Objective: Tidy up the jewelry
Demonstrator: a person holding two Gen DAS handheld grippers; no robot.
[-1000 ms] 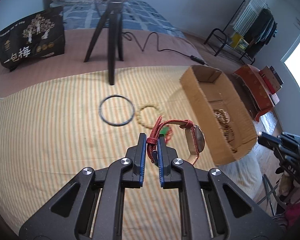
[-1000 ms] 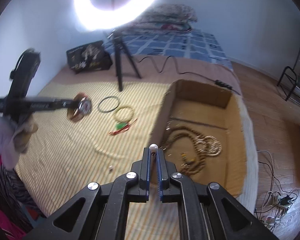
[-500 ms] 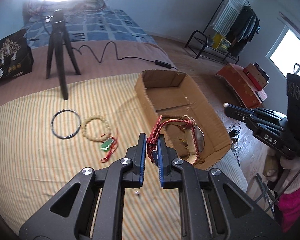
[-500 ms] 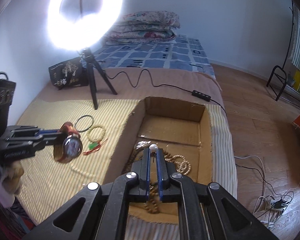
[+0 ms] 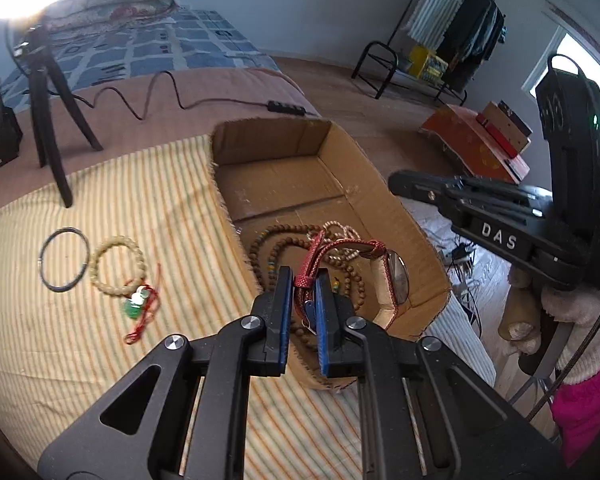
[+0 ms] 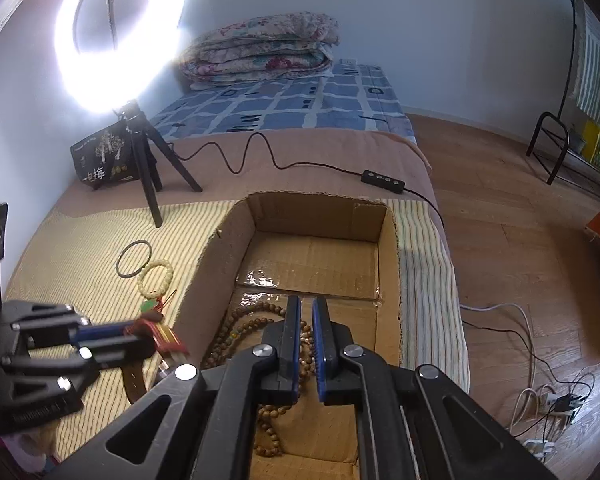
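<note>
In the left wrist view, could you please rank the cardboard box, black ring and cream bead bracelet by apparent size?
1. cardboard box, clearly largest.
2. black ring and cream bead bracelet: the ring looks slightly larger, but too close to rank firmly.

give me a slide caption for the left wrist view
Left gripper holds a red-strapped watch above the cardboard box of bead necklaces.

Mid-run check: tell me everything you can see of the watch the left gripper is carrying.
The watch has a red woven-looking strap with tan lining, and a round metal-rimmed case whose glass face is turned to the right. The left gripper is closed on a doubled part of the strap, so the strap arches up and the case hangs beside the right-hand finger. It is held over the near end of the cardboard box, above the brown bead strands; whether it touches them cannot be told. In the right wrist view only the red strap shows clearly.
</note>
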